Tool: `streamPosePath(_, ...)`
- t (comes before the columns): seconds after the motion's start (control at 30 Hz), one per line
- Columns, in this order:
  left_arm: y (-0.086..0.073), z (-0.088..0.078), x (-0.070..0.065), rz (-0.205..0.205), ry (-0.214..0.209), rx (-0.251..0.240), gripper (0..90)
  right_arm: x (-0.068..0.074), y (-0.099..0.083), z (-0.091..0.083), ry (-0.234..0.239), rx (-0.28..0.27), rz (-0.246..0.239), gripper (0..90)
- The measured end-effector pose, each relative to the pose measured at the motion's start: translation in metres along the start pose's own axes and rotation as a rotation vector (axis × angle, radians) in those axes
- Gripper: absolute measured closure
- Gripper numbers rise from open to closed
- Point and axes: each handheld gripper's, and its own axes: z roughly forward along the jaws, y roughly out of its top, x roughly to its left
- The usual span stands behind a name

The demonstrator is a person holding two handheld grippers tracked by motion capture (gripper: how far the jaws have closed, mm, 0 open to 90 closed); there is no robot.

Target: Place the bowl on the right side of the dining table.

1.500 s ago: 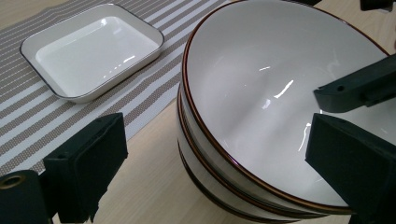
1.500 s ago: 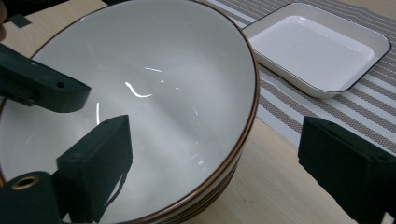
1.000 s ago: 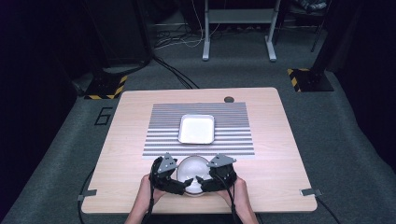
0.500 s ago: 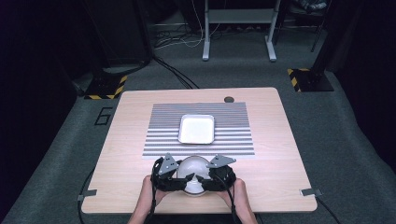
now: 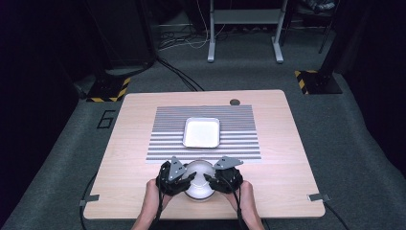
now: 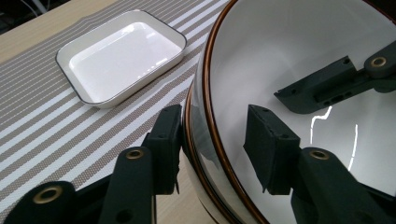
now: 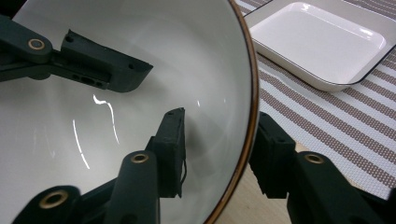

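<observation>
A white bowl with a brown rim (image 5: 198, 171) stands near the table's front edge, just before the striped mat. My left gripper (image 5: 190, 178) straddles its left rim: in the left gripper view (image 6: 212, 126) one jaw is outside against the wall and the other inside, with a gap still showing to the wall. My right gripper (image 5: 208, 178) straddles the right rim (image 7: 219, 130) the same way. Both pairs of jaws have just been closing, with the bowl's wall (image 6: 289, 46) between them. The bowl (image 7: 196, 56) rests on the table.
A white rectangular tray (image 5: 202, 132) with a dark rim sits on the grey-and-white striped mat (image 5: 239, 124) behind the bowl, also seen as the tray (image 6: 123, 53) and the tray (image 7: 322, 42). A dark round hole (image 5: 234, 102) lies at the table's far edge.
Both grippers' jaws have narrowed around the bowl's rim. The hands and the bowl have stayed where they were.
</observation>
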Motion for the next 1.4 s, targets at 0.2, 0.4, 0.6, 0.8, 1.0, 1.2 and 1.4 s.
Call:
streamPosePath(0.2,0.0,-0.001,-0.004,0.017,0.048,-0.013,67.8,0.005,0.004,-0.003,-0.064,-0.036,-0.037,70.5)
streamPosePath(0.4,-0.001,-0.003,-0.003,0.013,0.064,-0.042,73.2,0.008,0.006,-0.007,-0.114,-0.085,-0.09,77.4)
streamPosePath(0.6,-0.001,-0.007,-0.005,0.039,0.085,-0.065,77.0,0.012,0.006,-0.011,-0.157,-0.131,-0.121,82.0)
streamPosePath(0.8,-0.004,-0.009,-0.005,0.054,0.093,-0.089,78.2,0.017,0.007,-0.013,-0.177,-0.159,-0.139,83.0)
streamPosePath(1.0,-0.003,-0.011,-0.007,0.059,0.105,-0.103,79.9,0.022,0.008,-0.017,-0.211,-0.181,-0.171,83.0)
streamPosePath(1.2,-0.001,-0.017,-0.008,0.071,0.115,-0.127,80.5,0.026,0.01,-0.021,-0.221,-0.199,-0.19,82.8)
streamPosePath(1.4,0.002,-0.021,-0.008,0.085,0.119,-0.136,81.2,0.028,0.012,-0.025,-0.23,-0.21,-0.206,82.7)
